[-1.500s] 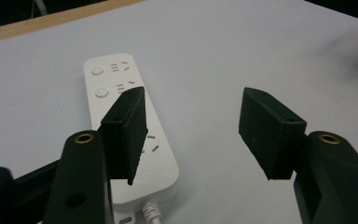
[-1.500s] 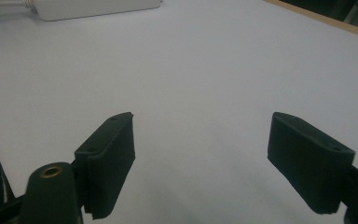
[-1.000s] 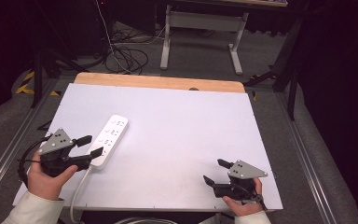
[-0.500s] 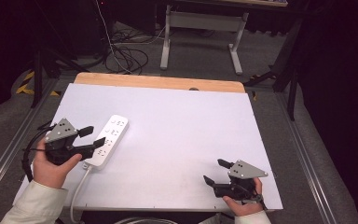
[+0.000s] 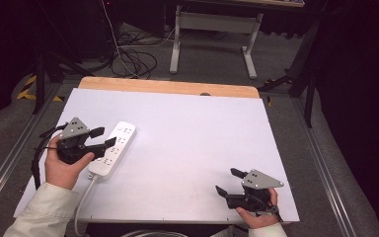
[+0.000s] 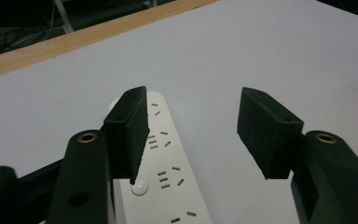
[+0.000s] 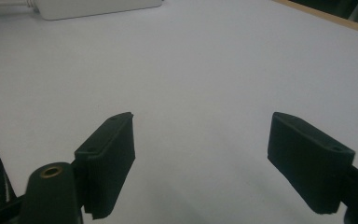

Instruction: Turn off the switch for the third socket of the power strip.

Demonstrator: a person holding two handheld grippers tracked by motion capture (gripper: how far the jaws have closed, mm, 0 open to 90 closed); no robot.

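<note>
White power strip (image 5: 113, 149) lies flat on the white counter (image 5: 197, 133), left half, about 9 o'clock from the counter's middle, long axis running roughly 1 to 7 o'clock. Its white cord (image 5: 81, 205) leaves the near end and drops off the near counter edge.

Left hand-held gripper (image 5: 103, 138) sits at the strip's left long edge, jaws spread apart, nothing between them. In the left gripper view the strip (image 6: 165, 163) lies under and between the jaws, closer to the left one; whether the jaw touches it I cannot tell. Right hand-held gripper (image 5: 227, 182) rests at about 5 o'clock, well apart from the strip, jaws wide, empty; bare counter in front of it.

Handling judgement: rigid plastic shell, light, not fragile. Smooth glossy casing, likely slippery against the pads. Best hold looks to be across the short width, pinching the two long side walls near mid-length so it stays level. Cord is soft and will drag, may pull the near end down or twist the strip if lifted by one end.
</note>
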